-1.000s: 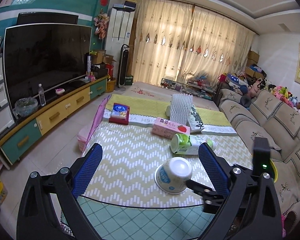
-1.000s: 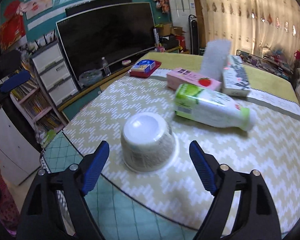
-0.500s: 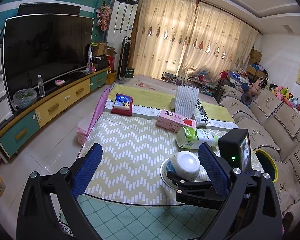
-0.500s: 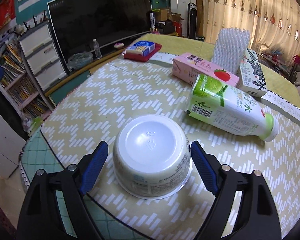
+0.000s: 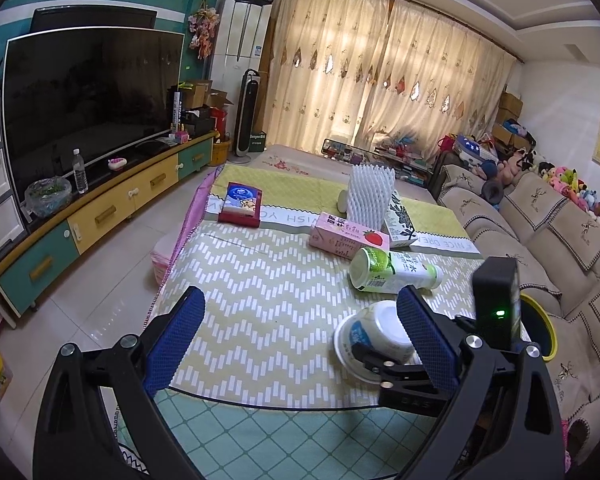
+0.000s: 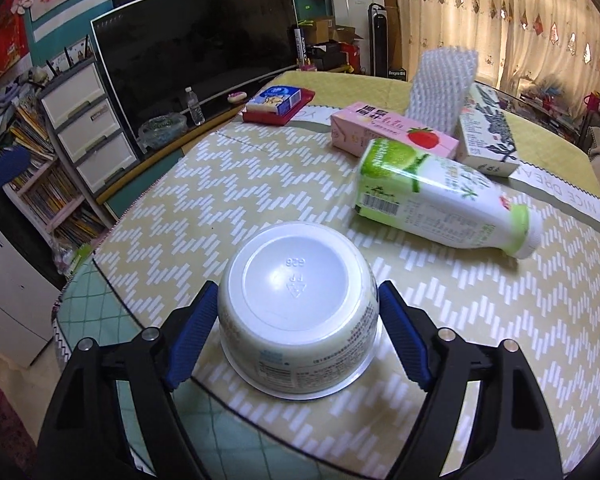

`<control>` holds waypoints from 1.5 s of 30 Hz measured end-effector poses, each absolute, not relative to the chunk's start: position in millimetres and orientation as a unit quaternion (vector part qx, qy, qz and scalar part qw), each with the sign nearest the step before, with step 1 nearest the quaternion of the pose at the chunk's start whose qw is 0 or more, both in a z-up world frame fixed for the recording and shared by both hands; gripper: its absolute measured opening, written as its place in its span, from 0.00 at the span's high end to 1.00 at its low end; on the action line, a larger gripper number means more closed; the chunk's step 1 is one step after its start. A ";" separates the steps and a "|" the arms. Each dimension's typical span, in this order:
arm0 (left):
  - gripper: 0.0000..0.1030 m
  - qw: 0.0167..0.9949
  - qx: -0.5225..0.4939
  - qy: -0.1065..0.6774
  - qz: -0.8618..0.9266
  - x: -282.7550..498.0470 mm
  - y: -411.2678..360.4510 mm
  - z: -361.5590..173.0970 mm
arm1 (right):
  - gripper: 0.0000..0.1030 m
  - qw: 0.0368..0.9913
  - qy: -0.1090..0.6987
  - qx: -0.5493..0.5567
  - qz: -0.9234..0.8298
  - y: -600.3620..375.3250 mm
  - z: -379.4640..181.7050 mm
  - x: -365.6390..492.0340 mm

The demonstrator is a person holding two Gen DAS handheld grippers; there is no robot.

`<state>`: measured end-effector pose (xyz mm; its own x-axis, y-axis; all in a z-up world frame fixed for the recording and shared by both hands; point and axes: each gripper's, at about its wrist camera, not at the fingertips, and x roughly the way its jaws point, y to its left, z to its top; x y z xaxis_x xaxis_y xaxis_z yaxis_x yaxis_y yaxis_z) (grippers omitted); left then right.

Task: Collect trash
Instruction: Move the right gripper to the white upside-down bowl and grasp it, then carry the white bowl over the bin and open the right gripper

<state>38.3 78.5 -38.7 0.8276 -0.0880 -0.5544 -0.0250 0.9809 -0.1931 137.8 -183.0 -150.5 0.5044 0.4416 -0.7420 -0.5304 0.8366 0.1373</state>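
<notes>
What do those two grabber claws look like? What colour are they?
Both the left gripper and the right gripper have black, angular plastic arms with silver bolts. Their fingers carry bright blue textured pads. A black box with a small green light sits on the right one.

Your right gripper point(image 6: 298, 336) has its jaws pressed on both sides of the upturned white cup point(image 6: 298, 304). It sits near the bench point(image 6: 228, 184) edge. A green-and-white bottle point(image 6: 440, 200) lies on its side beyond it.

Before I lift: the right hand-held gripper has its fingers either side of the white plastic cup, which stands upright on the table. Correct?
Not quite. The white plastic cup is upside down, base facing up, as the right wrist view shows. The right hand-held gripper does bracket it on the table.
</notes>
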 end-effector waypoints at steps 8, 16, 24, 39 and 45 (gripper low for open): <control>0.08 0.949 -0.087 0.303 -0.027 44.4 62.9 -40.2 | 0.26 0.880 0.391 -0.020 0.267 -225.0 -132.5 127.3; 0.08 0.945 -0.077 0.316 -0.045 56.3 38.2 -44.8 | 0.26 0.905 0.370 0.018 0.208 -289.7 -120.6 132.3; 0.08 0.939 -0.062 0.332 -0.063 72.0 12.3 -51.8 | 0.26 0.924 0.356 0.076 0.117 -378.5 -119.3 141.9; 0.08 0.924 -0.048 0.364 -0.103 111.1 -32.2 -74.4 | 0.26 0.915 0.348 0.142 -0.148 -582.3 -149.2 152.2; 0.08 0.915 -0.052 0.380 -0.122 130.3 -46.1 -88.1 | 0.25 0.895 0.373 0.148 -0.195 -622.8 -175.1 166.0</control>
